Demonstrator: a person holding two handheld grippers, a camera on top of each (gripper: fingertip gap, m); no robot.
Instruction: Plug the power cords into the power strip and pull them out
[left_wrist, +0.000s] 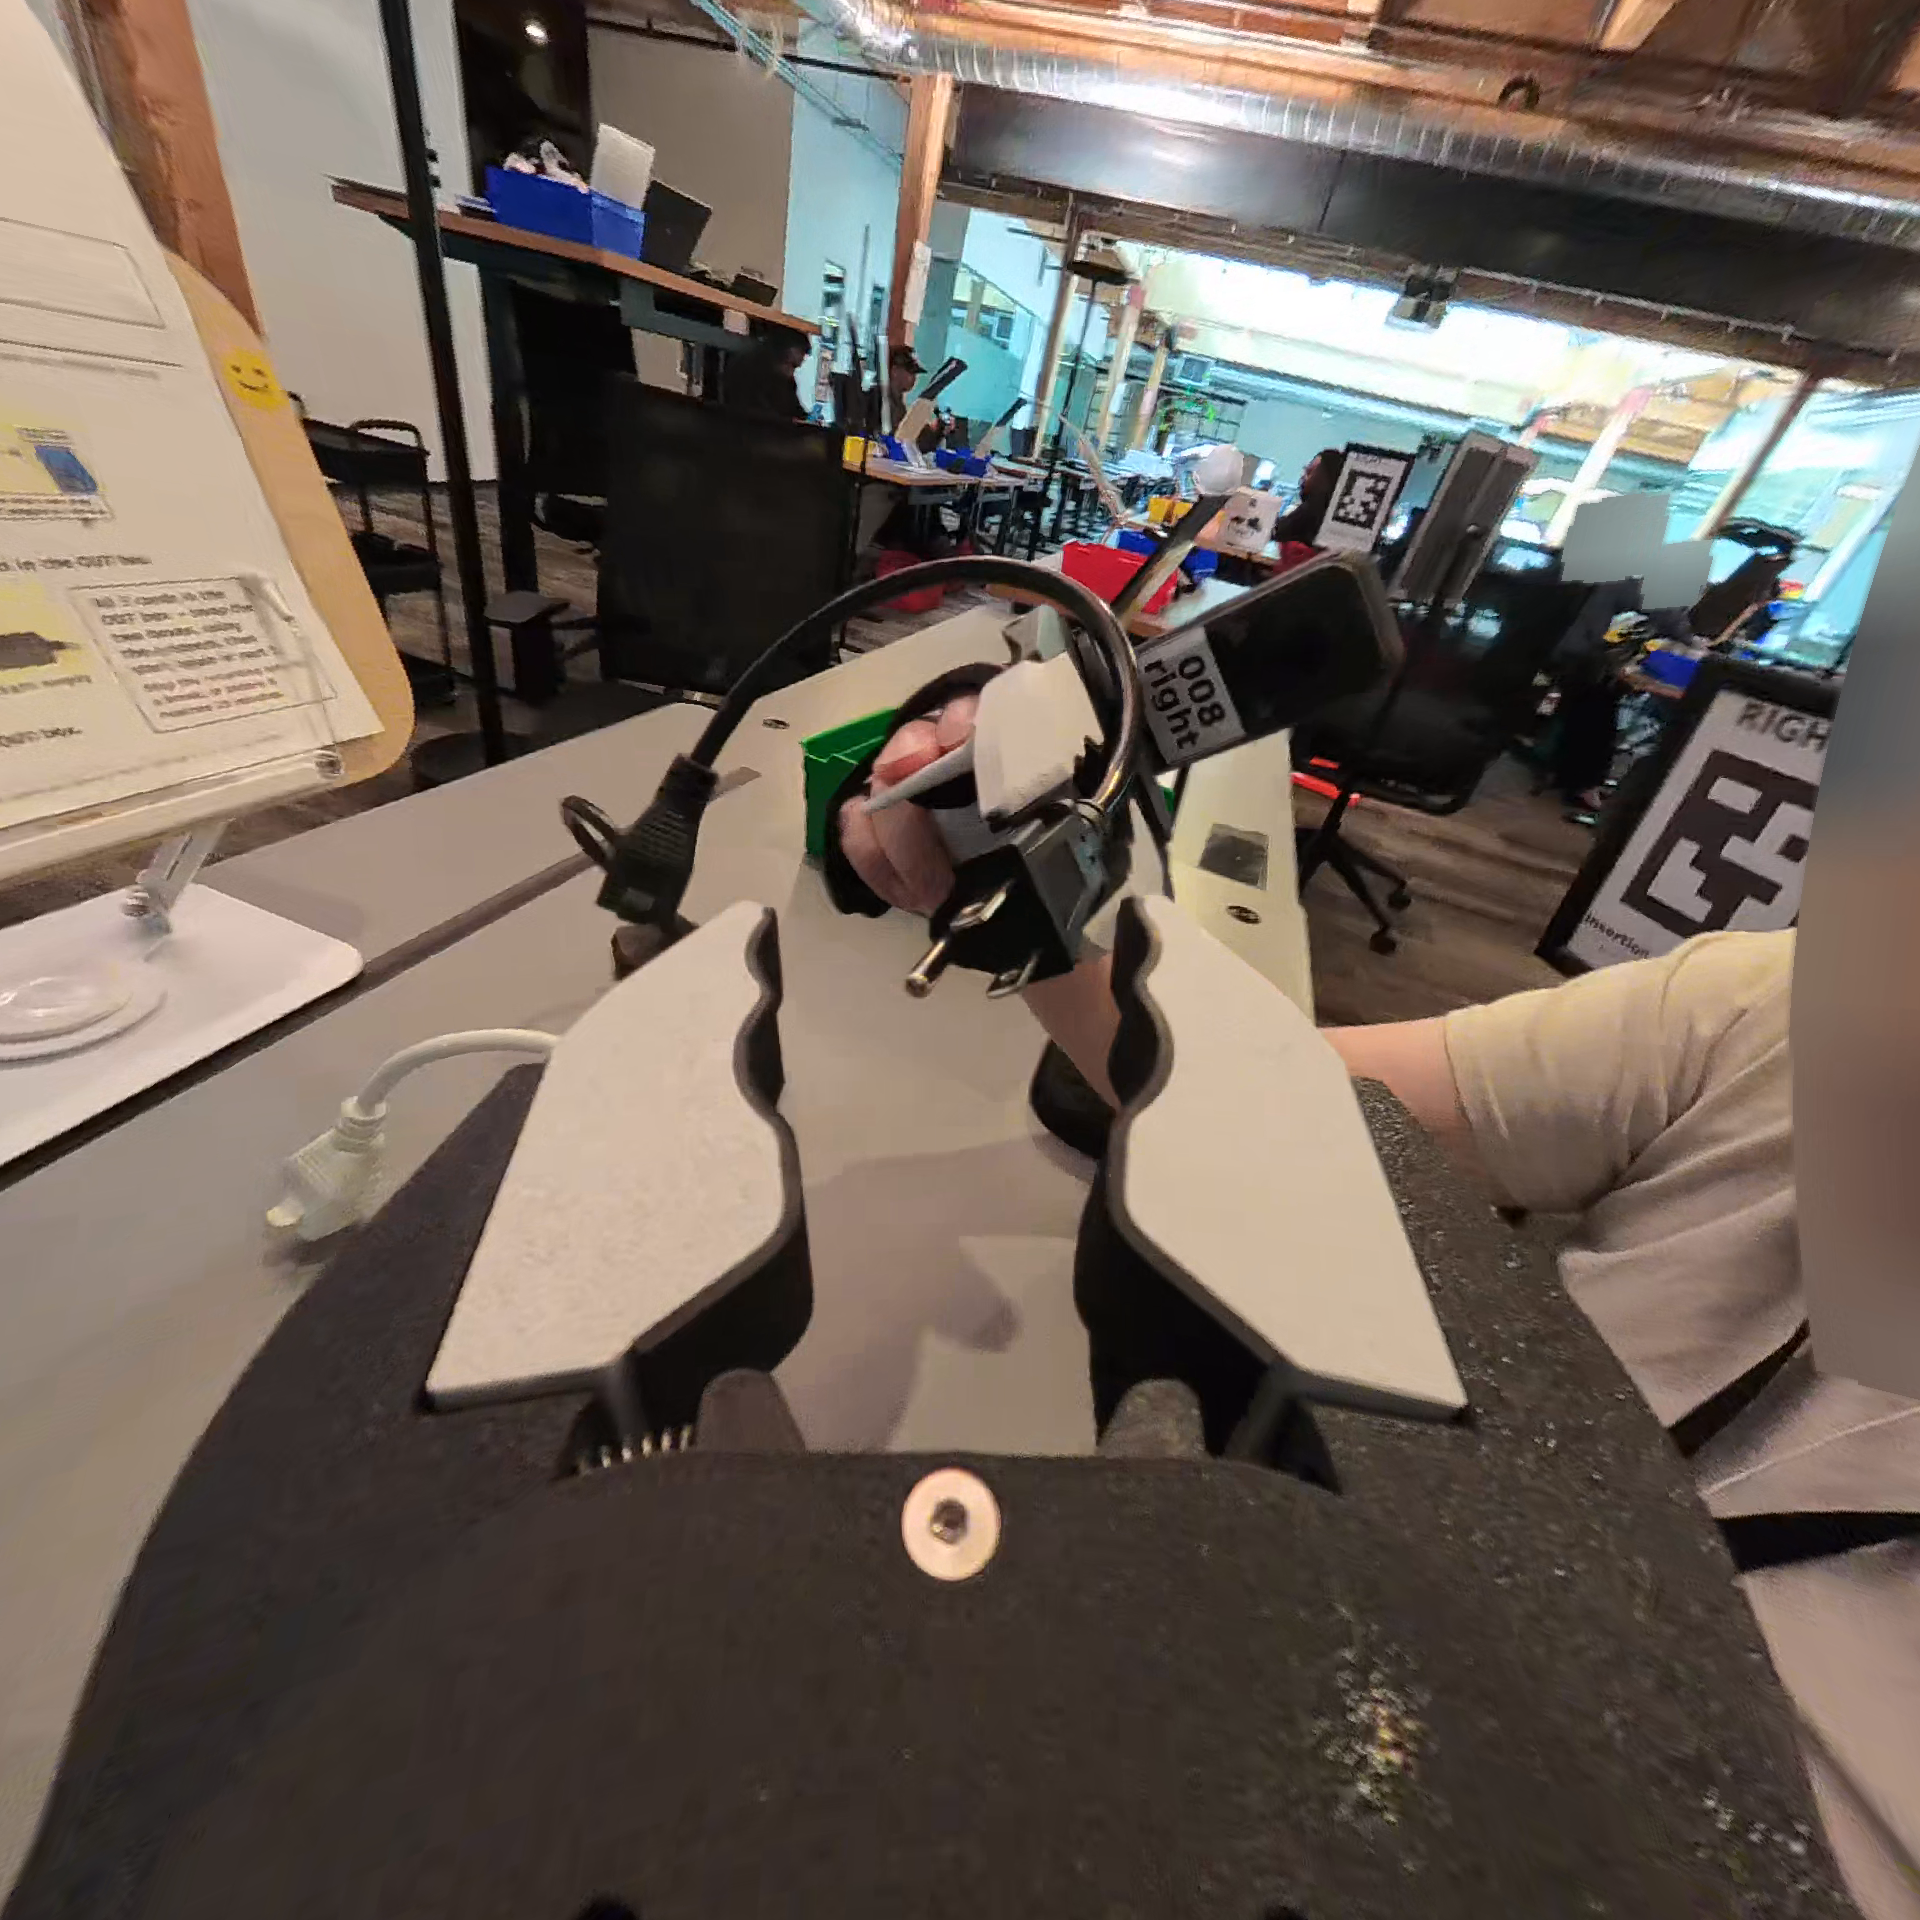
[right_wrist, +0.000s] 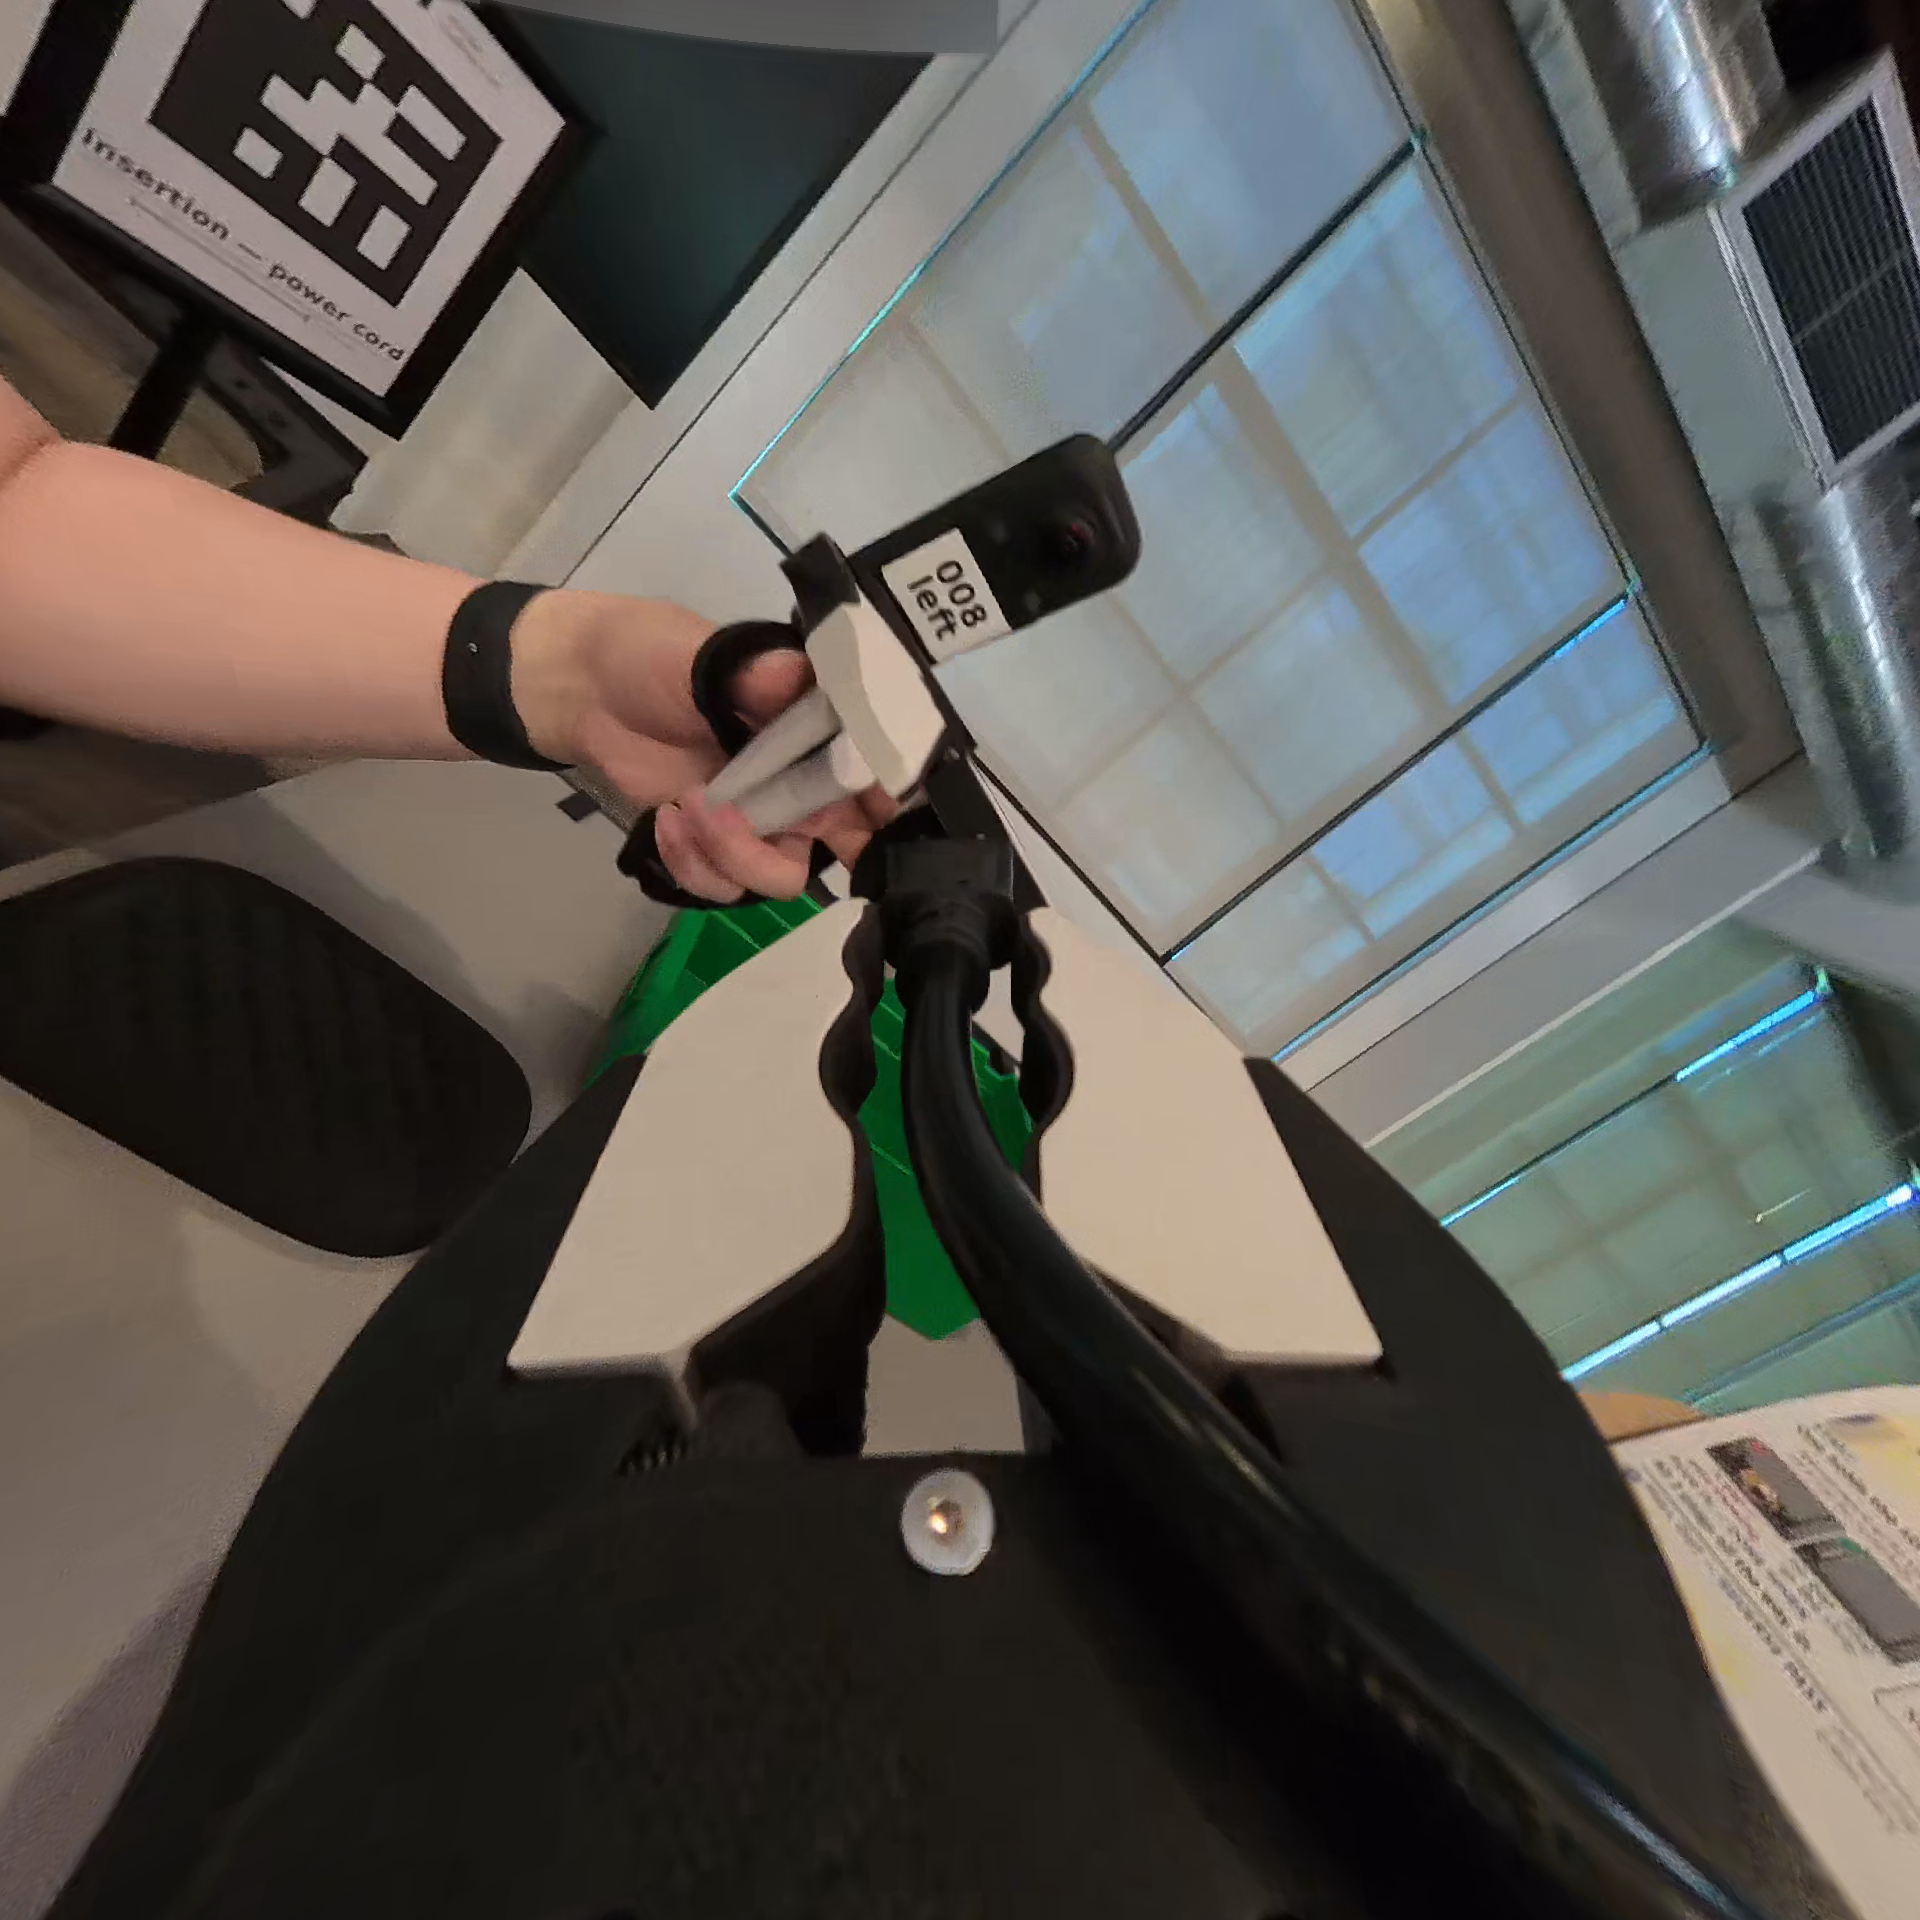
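My right gripper (right_wrist: 943, 925) is shut on a black plug (right_wrist: 940, 878) and holds it in the air. Its thick black cord (right_wrist: 966, 1122) runs back between the fingers and over the gripper body. In the left wrist view the black plug (left_wrist: 1023, 914) points its metal prongs toward my left gripper (left_wrist: 945, 914), which is open and empty just in front of it. The cord (left_wrist: 914, 592) loops up and left, and its other end (left_wrist: 655, 842) hangs over the table. A white plug (left_wrist: 332, 1153) with a white cord lies on the grey table (left_wrist: 125, 1299). No power strip shows.
A green bin (left_wrist: 842, 758) stands behind the grippers on the table and also shows in the right wrist view (right_wrist: 914, 1101). An instruction sheet on a stand (left_wrist: 156, 623) is at the left. A black chair (right_wrist: 239, 1049) and a marker sign (left_wrist: 1714, 831) are nearby. My two grippers' fingertips are within a few centimetres of each other.
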